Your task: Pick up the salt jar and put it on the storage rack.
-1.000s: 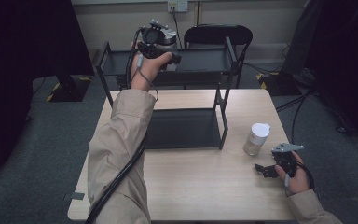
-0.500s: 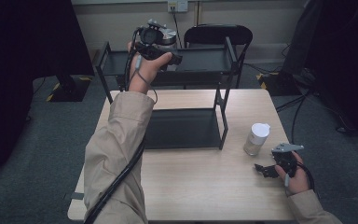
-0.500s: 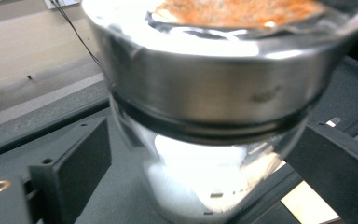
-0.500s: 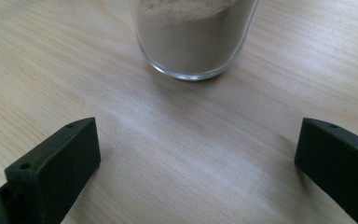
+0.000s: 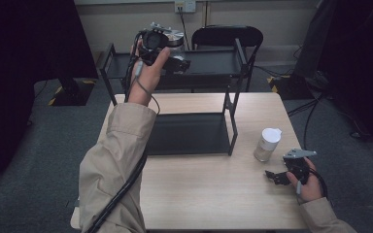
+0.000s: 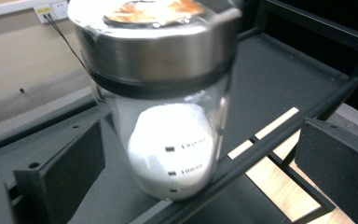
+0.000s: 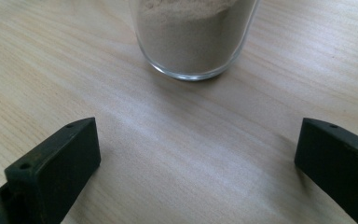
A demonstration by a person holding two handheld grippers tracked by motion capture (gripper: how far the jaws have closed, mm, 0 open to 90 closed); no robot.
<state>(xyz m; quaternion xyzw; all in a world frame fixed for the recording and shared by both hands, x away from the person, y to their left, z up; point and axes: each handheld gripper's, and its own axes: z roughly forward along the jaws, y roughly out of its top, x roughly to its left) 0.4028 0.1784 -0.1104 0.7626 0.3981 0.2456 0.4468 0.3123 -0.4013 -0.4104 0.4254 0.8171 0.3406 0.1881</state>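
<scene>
A glass jar [image 6: 168,116] with a steel lid and white powder inside stands at the front edge of the black rack's top shelf [image 6: 279,70]. In the high view its lid [image 5: 176,37] shows beyond my left gripper [image 5: 175,54]. The left gripper [image 6: 196,168] has just been opening; its jaws stand wide on either side of the jar, clear of the glass. My right gripper [image 5: 278,175] rests low over the table, open, with nothing between its fingers. It [image 7: 196,163] faces a white-capped jar [image 5: 267,144] of tan powder [image 7: 193,37] a short way ahead.
The two-tier black rack [image 5: 234,87] stands on the far half of the wooden table [image 5: 213,199]; its lower shelf [image 5: 189,133] is bare. A black chair [image 5: 228,36] sits behind the rack. A cable [image 5: 121,189] hangs along the left sleeve.
The left gripper's jaws have spread off the steel-lidded jar, which stays on the top shelf, and the left hand has shifted slightly left. The right hand has not moved.
</scene>
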